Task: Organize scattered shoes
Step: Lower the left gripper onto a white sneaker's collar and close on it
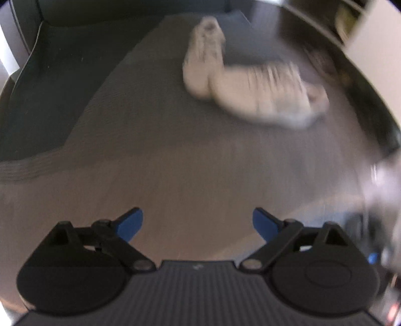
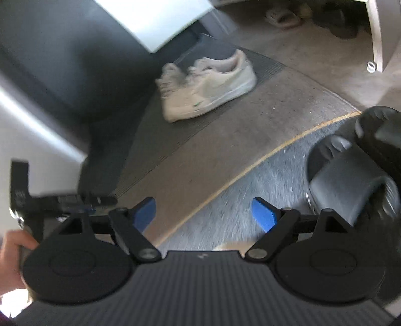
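Note:
Two white sneakers lie on a dark ribbed mat. In the right wrist view the nearer sneaker lies on its side, the other behind it. In the blurred left wrist view one sneaker lies crosswise and the other points away. My left gripper is open and empty, well short of them. My right gripper is open and empty above the floor. Black slippers sit at the right.
A yellow line divides brown floor from grey carpet. More footwear and dark shoes lie under a white cabinet at the back. The left gripper's body and hand show at the left. A dark wall rises left.

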{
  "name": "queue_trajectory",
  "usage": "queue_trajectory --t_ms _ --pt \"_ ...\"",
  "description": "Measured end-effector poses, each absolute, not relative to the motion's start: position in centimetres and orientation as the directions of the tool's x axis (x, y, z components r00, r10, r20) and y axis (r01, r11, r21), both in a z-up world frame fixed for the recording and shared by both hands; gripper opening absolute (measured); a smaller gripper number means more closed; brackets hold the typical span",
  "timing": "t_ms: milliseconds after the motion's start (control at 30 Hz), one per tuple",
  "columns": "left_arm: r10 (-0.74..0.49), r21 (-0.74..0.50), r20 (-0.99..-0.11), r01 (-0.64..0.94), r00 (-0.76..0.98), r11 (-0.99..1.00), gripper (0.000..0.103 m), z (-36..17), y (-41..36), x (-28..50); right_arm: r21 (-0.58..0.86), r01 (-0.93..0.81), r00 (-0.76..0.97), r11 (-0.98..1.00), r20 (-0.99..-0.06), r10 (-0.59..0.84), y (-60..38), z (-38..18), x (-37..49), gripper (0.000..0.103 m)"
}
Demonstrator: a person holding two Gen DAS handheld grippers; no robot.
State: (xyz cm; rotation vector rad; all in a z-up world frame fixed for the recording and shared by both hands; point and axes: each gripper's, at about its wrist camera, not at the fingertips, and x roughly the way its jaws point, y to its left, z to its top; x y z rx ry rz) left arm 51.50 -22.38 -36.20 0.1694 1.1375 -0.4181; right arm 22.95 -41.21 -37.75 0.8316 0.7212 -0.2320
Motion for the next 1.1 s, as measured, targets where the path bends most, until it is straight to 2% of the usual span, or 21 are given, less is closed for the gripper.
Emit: queue_trajectory --t_ms 100,167,233,300,333,467,533,600,633,767,800,833,900,967,1000,1033,1100 --pt "-0.235 -0.051 -0.881 0.41 0.411 0.911 0.096 -36.7 -28.5 54.8 0.594 0.417 0.815 0.688 -0.579 0.006 -44.4 -36.0 27.2 0.085" --pt "-0.238 -0.028 -0.865 0.432 0.442 0.902 0.096 -37.1 -32.8 56.6 0.587 0.4 0.833 0.704 -0.553 -0.012 -45.5 -35.8 27.8 0.085" --pt "-0.213 0.056 -0.856 0.495 0.471 0.867 0.096 -37.5 -37.0 56.9 0.602 0.376 0.855 0.705 -0.518 -0.014 -47.3 -36.1 27.3 0.085" --pt "-0.191 0.127 -0.849 0.54 0.493 0.832 0.096 -37.9 -40.4 57.1 0.598 0.41 0.843 0.689 -0.537 -0.036 -48.6 -37.6 26.3 0.085" --pt "-0.194 0.123 -0.854 0.551 0.482 0.825 0.096 -38.5 -42.2 57.2 0.596 0.427 0.836 0.68 -0.546 -0.046 -49.2 -38.4 25.9 0.086" --pt "-0.19 -0.002 -0.905 0.444 0.381 0.896 0.093 -40.4 -45.4 58.0 0.603 0.503 0.805 0.62 -0.588 -0.081 -51.6 -41.2 23.8 0.086" --pt "-0.203 -0.091 -0.925 0.329 0.322 0.94 0.087 -41.3 -45.7 58.4 0.614 0.545 0.787 0.571 -0.609 -0.097 -52.7 -42.9 23.1 0.086" --pt "-0.272 -0.241 -0.93 0.15 0.249 0.959 0.086 -42.3 -45.5 59.1 0.63 0.58 0.773 0.517 -0.625 -0.105 -53.7 -44.8 22.8 0.086" --pt "-0.286 -0.27 -0.926 0.097 0.246 0.958 0.086 -42.5 -45.8 59.3 0.637 0.585 0.772 0.501 -0.628 -0.103 -53.8 -45.4 22.6 0.086" --pt "-0.27 -0.283 -0.922 -0.005 0.278 0.959 0.092 -43.9 -47.2 60.1 0.663 0.63 0.747 0.404 -0.66 -0.082 -53.8 -47.8 20.1 0.086" --pt "-0.269 -0.288 -0.923 -0.03 0.274 0.957 0.094 -44.7 -47.4 60.2 0.673 0.628 0.751 0.391 -0.655 -0.077 -54.0 -48.0 19.7 0.085" --pt "-0.264 -0.289 -0.924 -0.051 0.276 0.956 0.101 -45.2 -47.5 60.1 0.683 0.625 0.756 0.377 -0.651 -0.073 -54.1 -48.2 19.3 0.085" --pt "-0.248 -0.288 -0.919 -0.091 0.308 0.953 0.102 -45.6 -47.6 59.6 0.702 0.62 0.764 0.35 -0.642 -0.065 -54.4 -48.6 18.6 0.085" --pt "-0.221 -0.286 -0.904 -0.133 0.367 0.949 0.091 -45.4 -47.6 58.4 0.675 0.628 0.755 0.386 -0.65 -0.092 -54.8 -48.1 18.5 0.086" --pt "-0.198 -0.271 -0.904 -0.149 0.379 0.951 0.079 -45.3 -47.8 57.8 0.679 0.608 0.776 0.411 -0.619 -0.124 -55.4 -47.7 18.1 0.085" --pt "-0.175 -0.256 -0.904 -0.164 0.391 0.953 0.075 -45.3 -47.9 57.3 0.676 0.607 0.779 0.418 -0.611 -0.143 -55.6 -47.3 17.8 0.085" --pt "-0.135 -0.229 -0.905 -0.194 0.405 0.954 0.074 -45.1 -48.2 56.4 0.667 0.609 0.78 0.429 -0.601 -0.174 -56.2 -46.8 17.4 0.086"
